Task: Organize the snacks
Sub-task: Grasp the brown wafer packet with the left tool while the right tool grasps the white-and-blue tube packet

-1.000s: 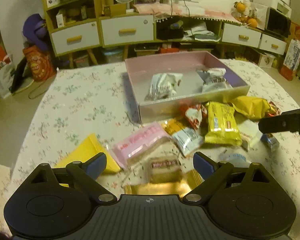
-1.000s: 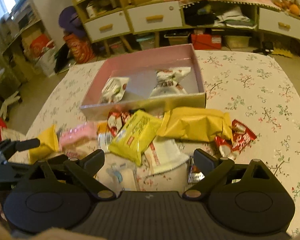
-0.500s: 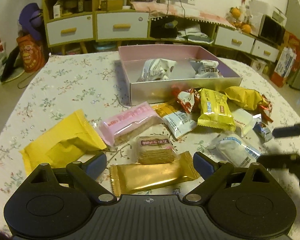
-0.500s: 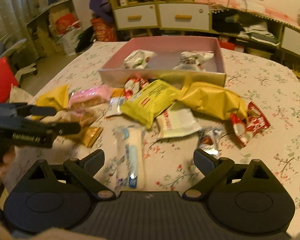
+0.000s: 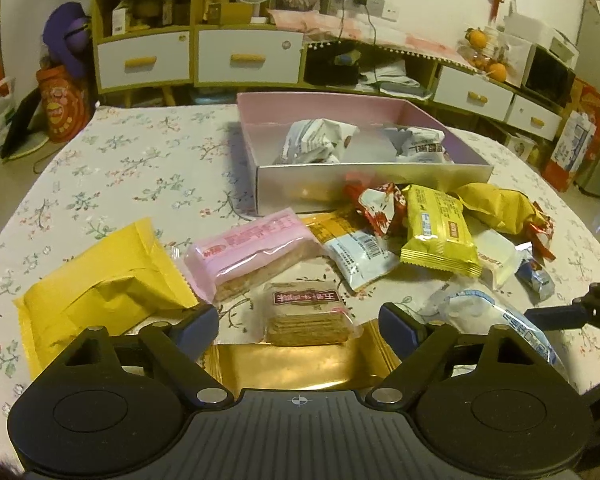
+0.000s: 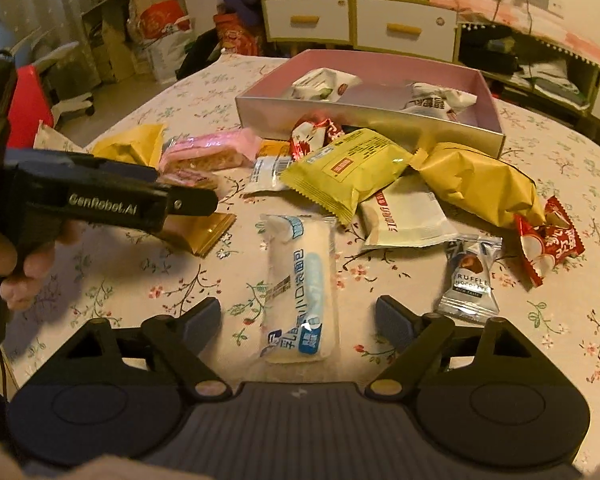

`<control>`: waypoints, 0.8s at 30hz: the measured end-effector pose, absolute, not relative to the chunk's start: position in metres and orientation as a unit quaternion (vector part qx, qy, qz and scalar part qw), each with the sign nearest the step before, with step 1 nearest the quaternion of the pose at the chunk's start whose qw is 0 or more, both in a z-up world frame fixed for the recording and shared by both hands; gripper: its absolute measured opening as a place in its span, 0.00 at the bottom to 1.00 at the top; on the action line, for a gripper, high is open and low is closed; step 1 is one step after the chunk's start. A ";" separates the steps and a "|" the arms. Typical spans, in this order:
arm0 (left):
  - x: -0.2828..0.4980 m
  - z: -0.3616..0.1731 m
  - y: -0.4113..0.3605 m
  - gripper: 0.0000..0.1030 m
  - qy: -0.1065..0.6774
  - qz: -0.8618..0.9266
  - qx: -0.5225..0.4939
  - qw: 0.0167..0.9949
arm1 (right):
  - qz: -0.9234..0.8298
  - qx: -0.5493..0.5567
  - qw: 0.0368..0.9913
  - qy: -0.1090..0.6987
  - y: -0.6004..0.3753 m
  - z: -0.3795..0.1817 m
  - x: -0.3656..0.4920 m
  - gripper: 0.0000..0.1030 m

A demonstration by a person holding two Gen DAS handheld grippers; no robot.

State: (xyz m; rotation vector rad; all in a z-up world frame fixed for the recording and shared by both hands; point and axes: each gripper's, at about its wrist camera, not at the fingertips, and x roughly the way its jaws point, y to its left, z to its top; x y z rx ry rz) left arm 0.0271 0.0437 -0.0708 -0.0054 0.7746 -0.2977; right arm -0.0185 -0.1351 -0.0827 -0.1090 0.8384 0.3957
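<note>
The snacks lie loose on the flowered tablecloth [image 5: 148, 160] in front of the pink box [image 5: 380, 184], which holds only two wrapped packets so far; most of the sorting appears still to be done.

Left gripper [image 5: 300, 322]: jaws closing, a clear-wrapped brown biscuit pack [image 5: 306, 314] between them and a gold wrapper [image 5: 296, 364] lying under it. The pads do not yet press on either. A pink bar [image 5: 252, 252] and a yellow bag [image 5: 100, 292] sit just beside.

Right gripper [image 6: 298, 318]: jaws closing around the near end of a long white-and-blue bread pack [image 6: 300, 280]; pads not yet touching it. A small truffle chocolate [image 6: 470, 284] lies just to the right.

Step in hand, as judged: both hands are settling on a pick, one item each.

Next move calls for closing until the pads bite. The left must catch the biscuit pack alone, not the gold wrapper. The bread pack looks soft, so a light grip, then a lift clear of the heap and over the box's near wall.
</note>
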 end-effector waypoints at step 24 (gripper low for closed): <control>0.028 -0.071 0.040 0.46 0.382 -0.147 0.000 0.912 | 0.199 -0.078 0.896 0.388 -0.128 -0.077 -0.019 0.27</control>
